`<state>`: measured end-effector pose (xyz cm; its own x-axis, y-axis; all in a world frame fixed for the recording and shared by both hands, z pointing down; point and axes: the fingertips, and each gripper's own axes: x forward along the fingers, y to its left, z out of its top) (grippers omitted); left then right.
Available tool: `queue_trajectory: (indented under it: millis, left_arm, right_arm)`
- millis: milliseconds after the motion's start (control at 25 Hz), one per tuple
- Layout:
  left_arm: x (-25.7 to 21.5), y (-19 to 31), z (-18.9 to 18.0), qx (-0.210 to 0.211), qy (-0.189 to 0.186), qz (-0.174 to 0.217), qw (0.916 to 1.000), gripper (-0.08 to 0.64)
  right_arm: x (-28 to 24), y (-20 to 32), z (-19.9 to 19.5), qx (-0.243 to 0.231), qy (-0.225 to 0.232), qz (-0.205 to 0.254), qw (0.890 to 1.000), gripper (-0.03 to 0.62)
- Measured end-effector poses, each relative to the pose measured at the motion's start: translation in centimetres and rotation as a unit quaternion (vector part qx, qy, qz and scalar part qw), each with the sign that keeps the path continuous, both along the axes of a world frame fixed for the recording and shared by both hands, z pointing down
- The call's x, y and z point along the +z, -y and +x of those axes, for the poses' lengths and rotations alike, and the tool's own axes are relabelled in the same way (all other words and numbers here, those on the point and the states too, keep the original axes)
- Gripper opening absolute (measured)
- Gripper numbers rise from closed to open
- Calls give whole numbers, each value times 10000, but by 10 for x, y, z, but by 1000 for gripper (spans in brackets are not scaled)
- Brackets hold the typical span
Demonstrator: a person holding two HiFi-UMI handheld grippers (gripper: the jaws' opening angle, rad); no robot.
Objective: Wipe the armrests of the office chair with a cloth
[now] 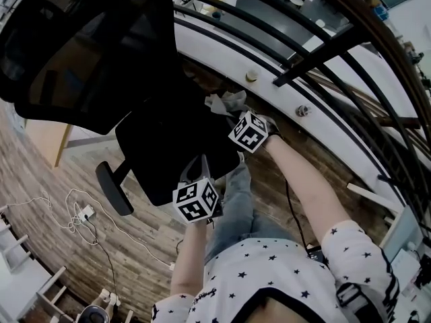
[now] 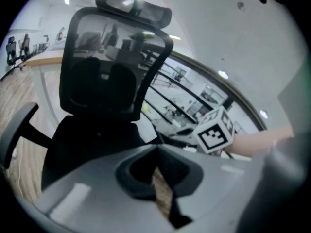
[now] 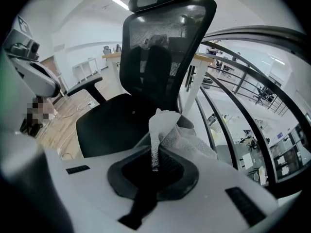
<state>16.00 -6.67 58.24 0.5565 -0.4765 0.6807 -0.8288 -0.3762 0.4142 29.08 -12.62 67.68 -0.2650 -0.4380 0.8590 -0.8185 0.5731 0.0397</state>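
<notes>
A black office chair [image 1: 168,147] with a mesh back [image 1: 81,46] stands in front of me. One of its armrests [image 1: 114,188] sticks out at the left of the head view. My right gripper [image 1: 236,118] is shut on a white cloth [image 1: 225,102] at the seat's far right edge. In the right gripper view the cloth [image 3: 167,130] stands up from the shut right gripper [image 3: 155,165], and the armrest under it is mostly hidden. My left gripper [image 1: 194,173] hovers over the seat's near edge. It is shut with nothing held in the left gripper view [image 2: 158,154].
A curved black railing [image 1: 316,52] on a white ledge [image 1: 269,79] runs close behind the chair at the right. White cables and a power strip [image 1: 84,214] lie on the wooden floor at the left. A wooden desk leg [image 1: 62,143] stands behind the chair.
</notes>
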Motion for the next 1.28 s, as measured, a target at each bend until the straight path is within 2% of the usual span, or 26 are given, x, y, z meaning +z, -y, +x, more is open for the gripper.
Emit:
queue_trajectory:
  millis: [560, 1280]
  left_arm:
    - [-1, -17, 2, 147, -20, 4, 9999, 5]
    - [2, -24, -7, 357, 34, -35, 9994, 5]
  right_arm:
    - [1, -46, -4, -27, 14, -137, 9999, 28]
    - [1, -96, -8, 245, 141, -225, 9993, 28]
